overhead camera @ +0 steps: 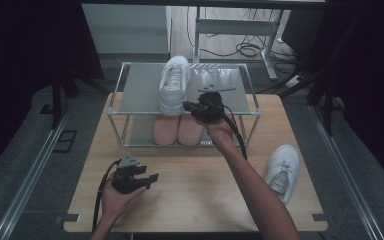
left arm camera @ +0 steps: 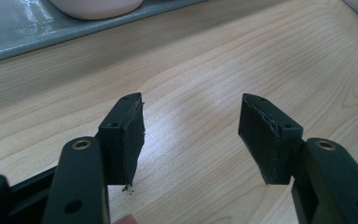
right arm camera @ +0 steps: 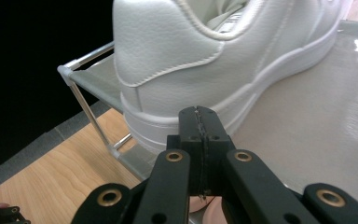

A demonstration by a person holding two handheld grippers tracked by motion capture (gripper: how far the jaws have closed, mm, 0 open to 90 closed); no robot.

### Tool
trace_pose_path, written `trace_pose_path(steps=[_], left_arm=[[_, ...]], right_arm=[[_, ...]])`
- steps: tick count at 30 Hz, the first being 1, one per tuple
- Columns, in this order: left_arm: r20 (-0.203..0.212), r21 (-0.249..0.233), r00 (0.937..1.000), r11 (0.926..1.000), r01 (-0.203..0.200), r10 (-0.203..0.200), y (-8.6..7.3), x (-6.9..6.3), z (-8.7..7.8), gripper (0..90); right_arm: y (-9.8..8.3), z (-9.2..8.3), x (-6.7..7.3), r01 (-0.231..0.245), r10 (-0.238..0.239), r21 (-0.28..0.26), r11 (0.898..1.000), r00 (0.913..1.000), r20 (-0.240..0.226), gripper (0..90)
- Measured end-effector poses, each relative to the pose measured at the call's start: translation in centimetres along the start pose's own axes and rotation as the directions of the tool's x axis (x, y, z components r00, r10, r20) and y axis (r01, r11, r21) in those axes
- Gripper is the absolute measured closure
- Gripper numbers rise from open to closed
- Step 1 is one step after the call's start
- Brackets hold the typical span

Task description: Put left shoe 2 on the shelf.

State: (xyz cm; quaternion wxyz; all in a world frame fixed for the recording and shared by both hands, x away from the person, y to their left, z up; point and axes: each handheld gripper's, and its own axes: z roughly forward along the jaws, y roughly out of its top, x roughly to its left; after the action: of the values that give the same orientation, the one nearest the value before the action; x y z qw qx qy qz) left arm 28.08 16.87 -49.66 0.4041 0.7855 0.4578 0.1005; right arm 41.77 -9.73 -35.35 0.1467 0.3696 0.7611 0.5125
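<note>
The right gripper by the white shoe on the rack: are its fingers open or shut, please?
Shut: the right gripper shows its fingers pressed together, nothing between, just short of the white shoe.

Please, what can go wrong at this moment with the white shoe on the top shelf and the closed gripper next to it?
1. The white leather sneaker sits with its heel at the front edge of the grey two-tier shoe rack. The shut right gripper is close against the heel; a sideways nudge might tip the sneaker off.
2. Shut jaws cannot grasp, so repositioning means pushing, which may skew it.
3. The second white sneaker lies near the wooden table edge; an arm could knock it.
</note>
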Motion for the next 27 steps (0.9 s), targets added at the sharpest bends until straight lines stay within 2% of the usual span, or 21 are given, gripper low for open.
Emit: trace_pose_path(steps=[6,8,15,27], left_arm=[[-0.002,0.003,1.0,1.0,-0.001,0.001,0.0,0.0,0.0,40.4],[-0.003,0.004,1.0,1.0,-0.002,0.002,0.0,-0.1,0.0,40.4],[-0.003,0.006,1.0,1.0,-0.002,0.002,0.0,-0.1,0.1,40.3],[-0.003,0.002,1.0,1.0,0.008,-0.008,0.0,0.1,-0.1,40.3]], right_arm=[[-0.6,-1.5,-1.0,-0.005,0.005,-0.007,1.0,0.9998,0.02,89.8],[-1.0,-2.6,-1.5,-0.011,0.011,-0.015,1.0,0.9995,0.028,89.8],[-2.1,-4.6,-2.2,-0.015,0.015,-0.025,1.0,0.9994,0.032,89.8],[-5.8,-8.4,-3.3,-0.019,0.02,-0.01,1.0,0.9972,0.072,89.8]])
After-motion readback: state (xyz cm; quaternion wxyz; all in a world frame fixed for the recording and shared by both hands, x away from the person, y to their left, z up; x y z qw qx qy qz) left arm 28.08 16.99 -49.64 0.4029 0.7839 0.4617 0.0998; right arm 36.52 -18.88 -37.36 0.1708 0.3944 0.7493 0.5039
